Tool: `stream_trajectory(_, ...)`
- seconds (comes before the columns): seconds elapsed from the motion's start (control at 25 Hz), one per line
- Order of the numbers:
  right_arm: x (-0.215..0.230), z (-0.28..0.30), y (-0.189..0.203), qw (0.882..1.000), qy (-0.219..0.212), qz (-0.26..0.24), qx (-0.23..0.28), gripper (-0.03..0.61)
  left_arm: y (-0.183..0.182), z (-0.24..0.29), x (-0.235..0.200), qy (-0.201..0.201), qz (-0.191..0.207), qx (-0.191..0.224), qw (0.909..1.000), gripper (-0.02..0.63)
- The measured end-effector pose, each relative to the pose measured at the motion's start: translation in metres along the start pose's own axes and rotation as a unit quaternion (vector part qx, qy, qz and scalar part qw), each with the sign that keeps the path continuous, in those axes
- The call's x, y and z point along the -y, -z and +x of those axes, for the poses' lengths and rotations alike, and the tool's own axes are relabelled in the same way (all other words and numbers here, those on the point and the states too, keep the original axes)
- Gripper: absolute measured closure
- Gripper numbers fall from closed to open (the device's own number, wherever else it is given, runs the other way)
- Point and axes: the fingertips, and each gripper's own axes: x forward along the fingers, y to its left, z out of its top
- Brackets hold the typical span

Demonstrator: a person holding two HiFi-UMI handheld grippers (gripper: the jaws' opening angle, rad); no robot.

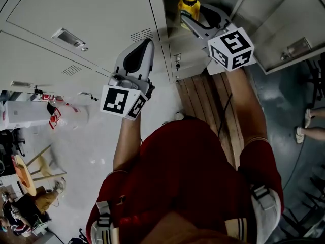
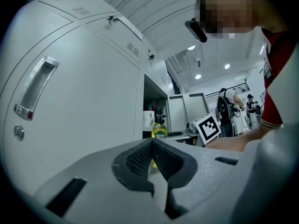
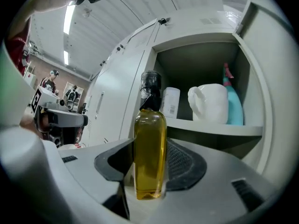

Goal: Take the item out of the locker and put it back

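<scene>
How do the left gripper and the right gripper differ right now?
The left gripper has its jaws together and empty; the right gripper has them clamped on a yellow bottle. The left gripper faces a closed locker door; the right gripper faces the open locker. Both share the same grey design.

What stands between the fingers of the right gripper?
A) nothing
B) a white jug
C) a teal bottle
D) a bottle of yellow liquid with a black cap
D: the right gripper presses its fingers on both sides of the upright yellow bottle; the white jug sits on the locker shelf.
</scene>
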Motion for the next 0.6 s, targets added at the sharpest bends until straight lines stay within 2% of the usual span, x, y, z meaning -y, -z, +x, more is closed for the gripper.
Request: stream_trajectory(0.6, 0.008, -0.024, -0.065, 0.999, 0.026, -0.046, 0.012, 0.383, -0.027, 0.008, 0.023, 0.039, -0.004, 0.028, 0.9989, 0.607)
